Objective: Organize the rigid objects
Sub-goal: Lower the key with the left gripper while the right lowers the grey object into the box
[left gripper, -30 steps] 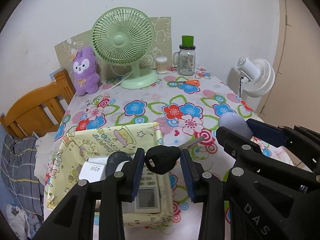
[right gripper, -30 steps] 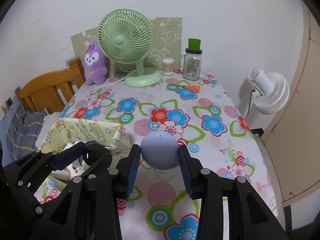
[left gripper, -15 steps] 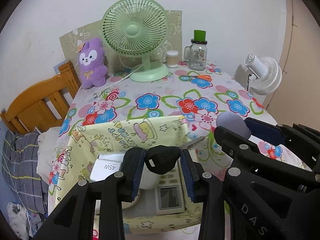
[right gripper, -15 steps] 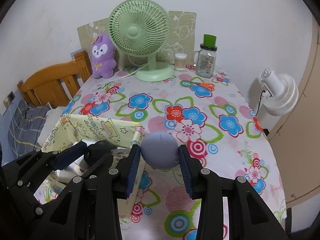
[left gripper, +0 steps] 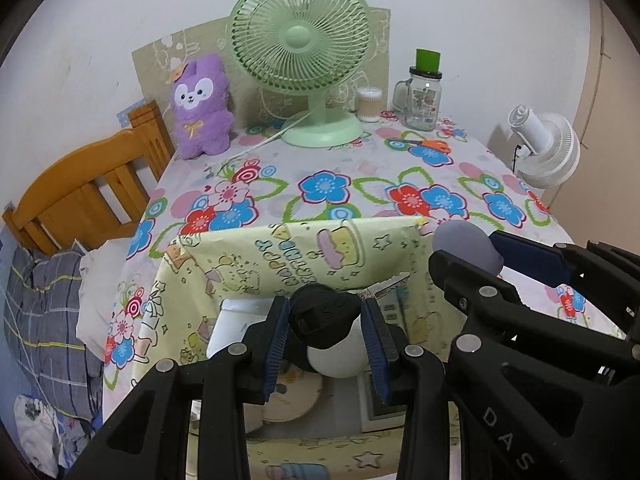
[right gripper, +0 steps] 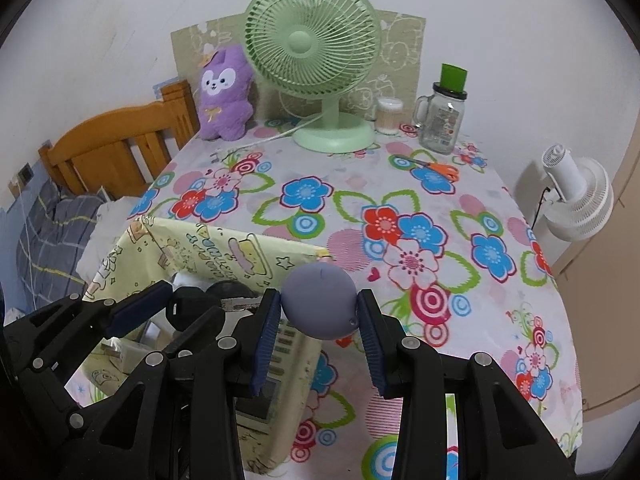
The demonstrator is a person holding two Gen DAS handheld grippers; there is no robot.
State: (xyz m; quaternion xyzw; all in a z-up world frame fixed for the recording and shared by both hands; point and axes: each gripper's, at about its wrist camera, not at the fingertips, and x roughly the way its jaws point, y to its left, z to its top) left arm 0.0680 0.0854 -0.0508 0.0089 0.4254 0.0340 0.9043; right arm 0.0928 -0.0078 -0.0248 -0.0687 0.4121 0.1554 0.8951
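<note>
**Both grippers loaded over the yellow box**

The yellow box point(left gripper: 280, 264) sits at the floral table's point(right gripper: 440, 184) near corner. Only the left view looks inside it. Above the box, the left gripper point(left gripper: 325, 322) clamps a black key point(left gripper: 322, 316); beside it, the right gripper point(right gripper: 318, 312) clamps a grey-purple ball point(right gripper: 318, 306).

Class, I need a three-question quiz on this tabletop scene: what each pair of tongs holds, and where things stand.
1. True or false: the right tongs are shut on a grey-purple ball.
2. What do the left tongs hold?
A. orange scissors
B. a black-headed key
C. a glass jar
3. Fill in: the purple plush toy stands beside the green ____.

Key
1. True.
2. B, the black-headed key, above the yellow cartoon-print box.
3. Fan: the green fan.
</note>
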